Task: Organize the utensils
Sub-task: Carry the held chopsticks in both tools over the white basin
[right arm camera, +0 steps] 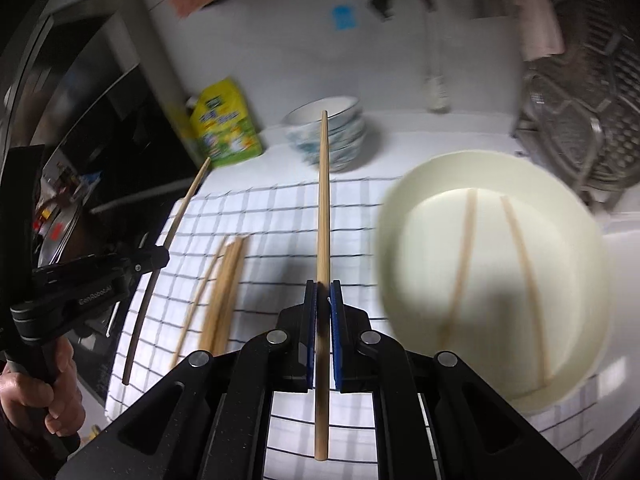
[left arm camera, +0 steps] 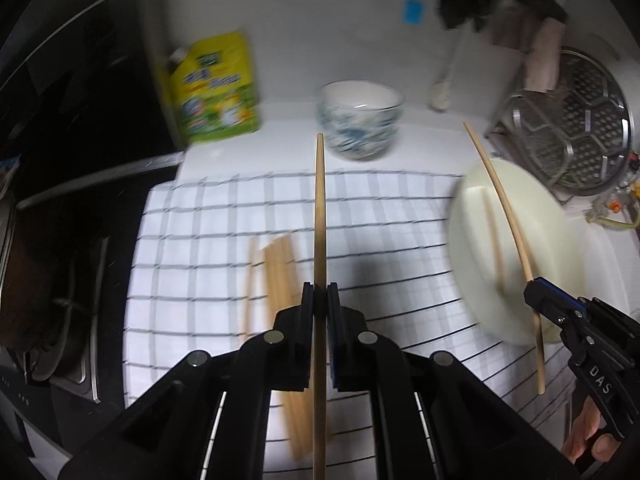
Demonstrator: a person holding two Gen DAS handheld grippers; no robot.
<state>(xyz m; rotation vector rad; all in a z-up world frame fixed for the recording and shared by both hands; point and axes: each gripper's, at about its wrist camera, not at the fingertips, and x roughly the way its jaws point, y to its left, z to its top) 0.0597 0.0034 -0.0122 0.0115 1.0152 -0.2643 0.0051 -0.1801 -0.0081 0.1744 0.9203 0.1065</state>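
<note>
I see a cream round dish (right arm camera: 492,280) on the right of the checked cloth (right arm camera: 272,216), with two wooden chopsticks (right arm camera: 464,256) lying in it, well apart from each other and running roughly front to back. Behind the cloth stands a blue-patterned bowl (left arm camera: 360,120); from my right wrist camera it reads as a small stack of such bowls. Whether anything is inside I cannot tell.

My left hand-held gripper (left arm camera: 320,292) is pressed together on a single chopstick (left arm camera: 320,208), which runs straight up between the pads and past them at both ends. My right hand-held gripper (right arm camera: 323,292) pinches another chopstick (right arm camera: 324,200) the same way. Both sticks are pale, plain wood, thin and straight, and both are held clear above the cloth. A loose bundle of chopsticks (right arm camera: 224,280) lies on the cloth to the left of centre, fanned slightly and touching one another.

The cloth is white with dark grid lines and covers a white table (left arm camera: 288,148). At the back left stands a yellow-green refill pouch (left arm camera: 216,88). On the right is a round metal steamer rack (left arm camera: 592,120) with a perforated pattern. A small blue sticker (left arm camera: 414,10) sits on the white wall, and a dark stove (left arm camera: 60,240) lies along the left edge. Both views are blurred.
</note>
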